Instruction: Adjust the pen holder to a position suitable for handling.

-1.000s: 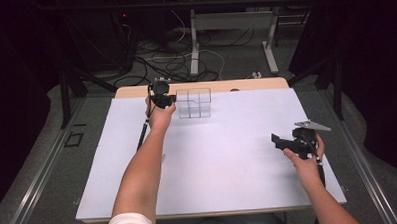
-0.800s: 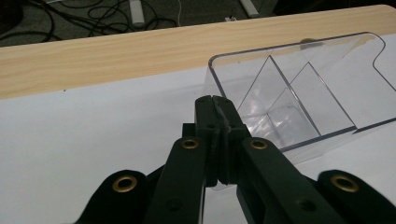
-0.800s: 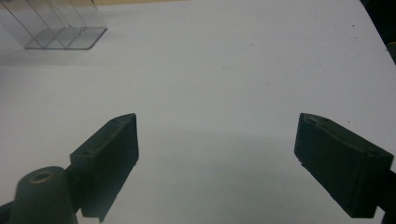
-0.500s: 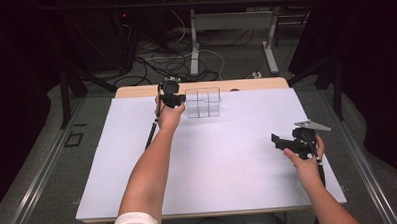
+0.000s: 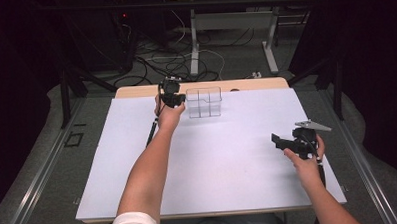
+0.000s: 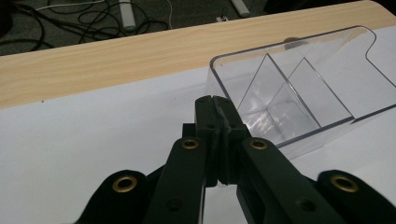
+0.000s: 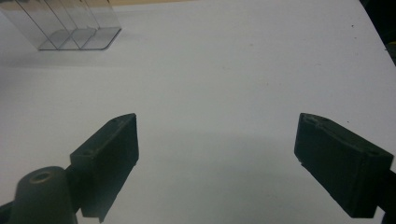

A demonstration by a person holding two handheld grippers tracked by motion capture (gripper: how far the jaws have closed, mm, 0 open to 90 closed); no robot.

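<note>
A clear plastic organizer (image 5: 204,103) with several compartments stands on the white sheet (image 5: 228,166) near the table's far edge. My left gripper (image 5: 182,99) sits at its left side. In the left gripper view the jaws (image 6: 216,99) are pressed together right on the organizer's (image 6: 299,93) left wall, whose rim runs in between them. My right gripper (image 5: 276,139) hovers over the sheet at the right, pointing left. Its jaws (image 7: 217,140) stand wide open with nothing between them. The organizer (image 7: 70,28) lies far off at the top left of that view.
The wooden table top (image 5: 135,90) shows as a strip beyond the white sheet. Cables (image 5: 185,62) and table legs (image 5: 194,42) lie on the floor behind. A black cable (image 5: 151,131) trails from the left gripper beside the forearm.
My left gripper has moved to the right along the far edge, and the clear organizer has shifted right with it. The right gripper has stayed where it was.
</note>
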